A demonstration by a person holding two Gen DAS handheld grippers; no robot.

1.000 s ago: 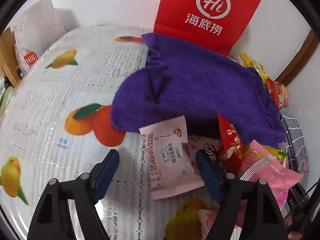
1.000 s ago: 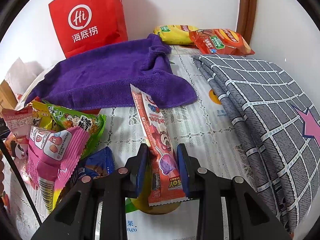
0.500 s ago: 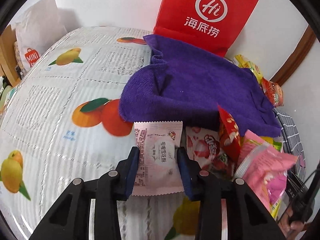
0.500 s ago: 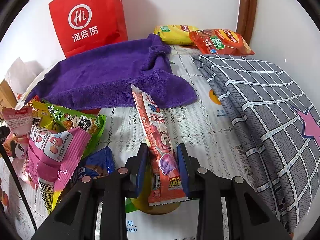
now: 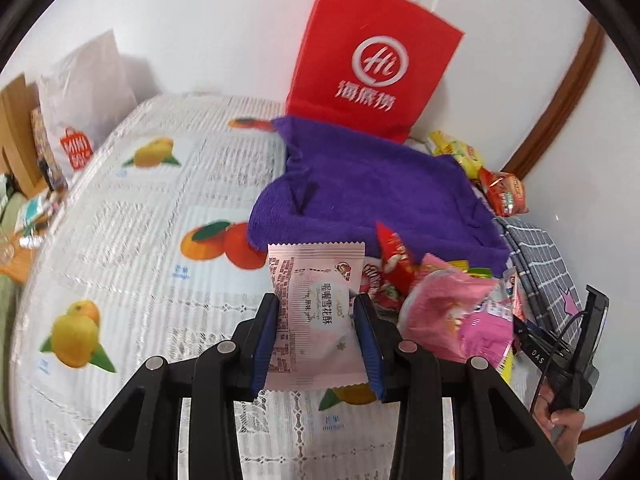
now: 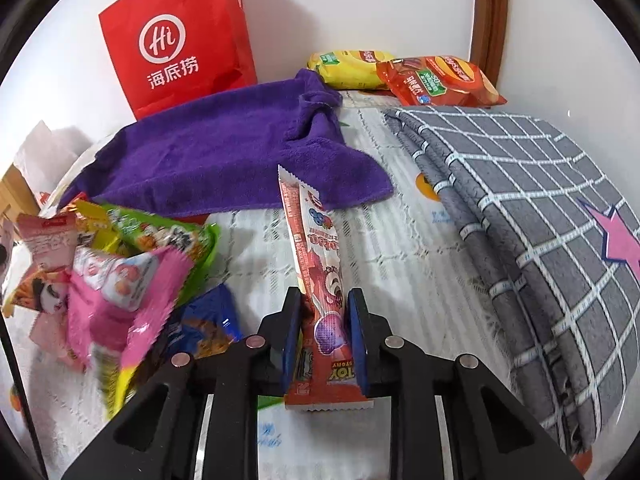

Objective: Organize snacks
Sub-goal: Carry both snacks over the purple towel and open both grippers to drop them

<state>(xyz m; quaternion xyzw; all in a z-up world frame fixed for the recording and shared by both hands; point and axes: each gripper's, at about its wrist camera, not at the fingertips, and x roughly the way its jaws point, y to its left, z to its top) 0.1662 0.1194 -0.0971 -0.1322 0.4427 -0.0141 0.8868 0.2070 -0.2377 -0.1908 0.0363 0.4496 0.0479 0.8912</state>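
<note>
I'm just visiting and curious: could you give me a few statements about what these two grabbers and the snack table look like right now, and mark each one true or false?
1. The left gripper is clamped on a pale pink packet. True.
2. The right gripper is empty. False: it is shut on a long red snack stick.
3. A purple towel lies in front of a red paper bag. True.
4. The two chip bags sit on top of the purple towel. False: they lie beside it, against the wall.
5. The grey checked cloth bears a pink star. True.
</note>
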